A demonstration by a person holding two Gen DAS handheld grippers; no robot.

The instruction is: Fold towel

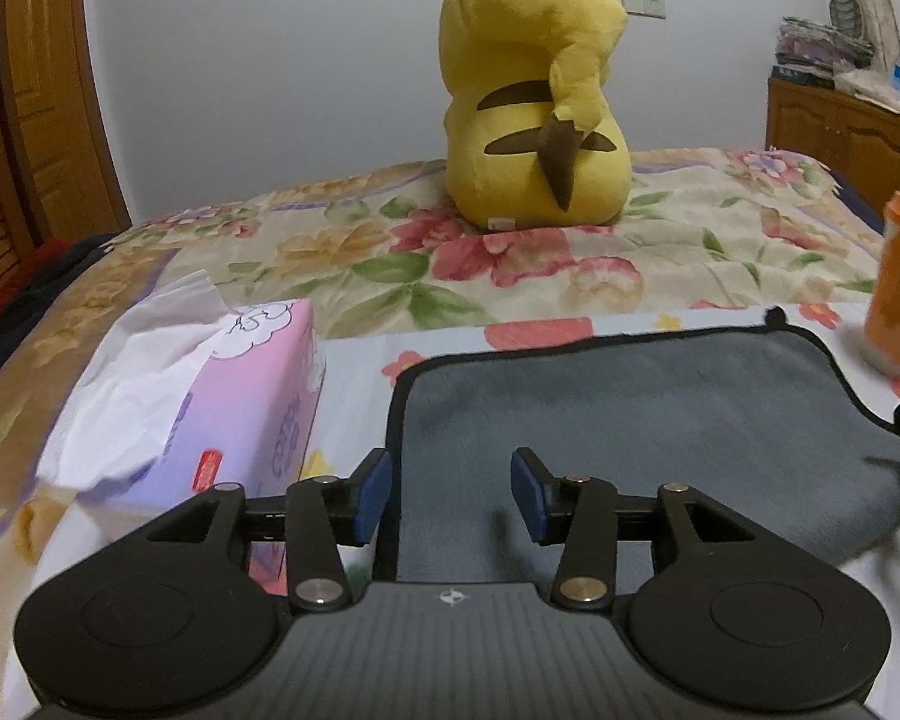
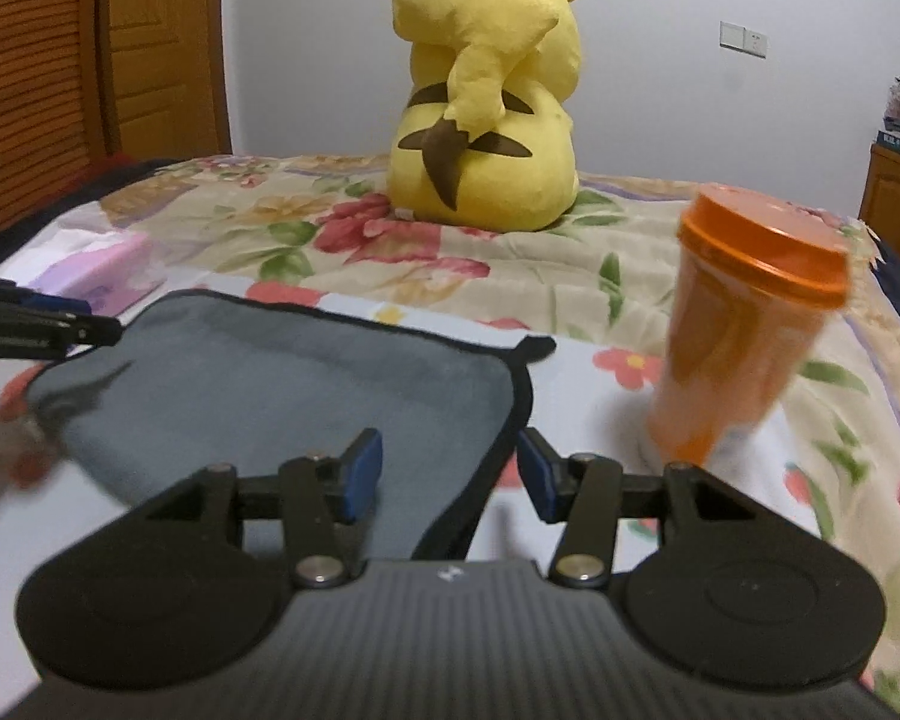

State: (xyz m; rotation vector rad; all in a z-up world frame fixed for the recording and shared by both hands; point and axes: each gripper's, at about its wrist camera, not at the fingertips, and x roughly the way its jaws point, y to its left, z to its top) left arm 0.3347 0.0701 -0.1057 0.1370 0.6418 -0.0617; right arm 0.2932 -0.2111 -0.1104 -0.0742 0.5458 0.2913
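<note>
A grey towel (image 1: 642,408) with a black hem lies on a flowered bedspread; it also shows in the right wrist view (image 2: 306,384). My left gripper (image 1: 450,495) is open, its blue-padded jaws straddling the towel's near left edge. My right gripper (image 2: 450,474) is open, its jaws straddling the towel's near right edge. The left gripper's fingers (image 2: 42,324) show at the left of the right wrist view. A small hanging loop (image 2: 534,348) sits at the towel's far right corner.
A pink tissue box (image 1: 210,414) lies left of the towel. An orange lidded cup (image 2: 744,324) stands right of it. A yellow plush toy (image 1: 534,96) sits further back on the bed (image 1: 660,240). A wooden cabinet (image 1: 840,126) stands at the far right.
</note>
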